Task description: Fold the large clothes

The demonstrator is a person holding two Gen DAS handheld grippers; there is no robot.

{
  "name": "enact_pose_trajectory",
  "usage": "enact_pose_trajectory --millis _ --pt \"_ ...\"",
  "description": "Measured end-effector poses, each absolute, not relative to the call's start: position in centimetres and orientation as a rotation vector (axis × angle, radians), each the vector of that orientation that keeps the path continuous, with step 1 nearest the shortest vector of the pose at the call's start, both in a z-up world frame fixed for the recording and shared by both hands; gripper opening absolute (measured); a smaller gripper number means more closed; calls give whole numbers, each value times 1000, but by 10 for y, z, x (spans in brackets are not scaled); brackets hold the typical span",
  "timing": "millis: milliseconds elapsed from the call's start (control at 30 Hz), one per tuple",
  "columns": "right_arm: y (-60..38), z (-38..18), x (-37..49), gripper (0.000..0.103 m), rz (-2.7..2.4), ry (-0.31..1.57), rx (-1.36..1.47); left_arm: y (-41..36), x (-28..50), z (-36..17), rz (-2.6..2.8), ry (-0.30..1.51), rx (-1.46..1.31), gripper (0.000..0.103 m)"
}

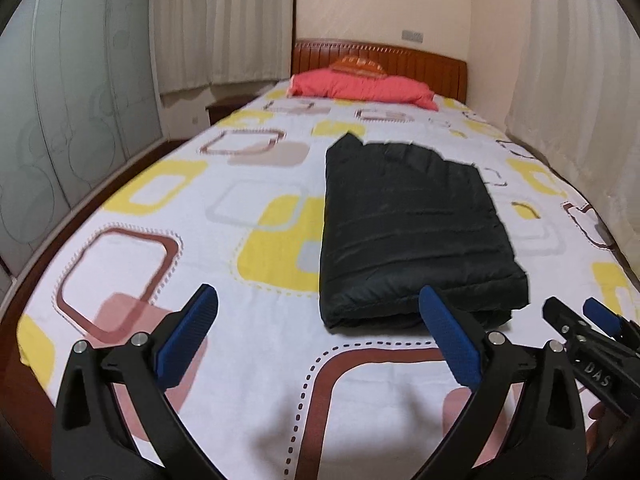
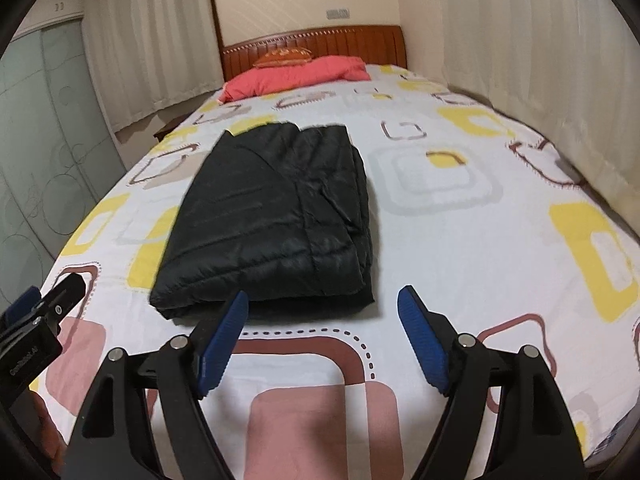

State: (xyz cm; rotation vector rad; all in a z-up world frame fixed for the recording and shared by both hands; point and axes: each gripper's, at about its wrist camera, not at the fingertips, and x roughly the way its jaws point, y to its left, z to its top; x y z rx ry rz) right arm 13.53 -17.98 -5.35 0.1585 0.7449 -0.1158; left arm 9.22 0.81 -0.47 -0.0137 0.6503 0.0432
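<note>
A black quilted jacket [image 1: 412,228] lies folded into a thick rectangle on the patterned bed sheet [image 1: 168,216]. It also shows in the right wrist view [image 2: 276,216]. My left gripper [image 1: 318,300] is open and empty, held just short of the jacket's near edge, its right pad in front of that edge. My right gripper [image 2: 322,300] is open and empty, just short of the jacket's near right corner. Each gripper shows at the edge of the other's view: the right one [image 1: 576,312], the left one [image 2: 48,296].
A red folded quilt [image 1: 360,86] and an orange pillow [image 1: 358,65] lie by the wooden headboard [image 1: 432,62]. Curtains [image 1: 580,100] hang on the right, frosted wardrobe doors [image 1: 60,120] stand on the left. A small bedside table [image 1: 224,106] stands at the far left.
</note>
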Motion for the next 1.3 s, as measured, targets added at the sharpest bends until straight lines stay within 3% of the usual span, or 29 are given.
enact_pose_trajectory --millis 533,1300 --pt "-163 -3 102 80 -108 641 104 -8 50 50 -1 557 24 101" --pt "-153 0 98 80 -86 629 100 -5 45 50 12 566 6 101"
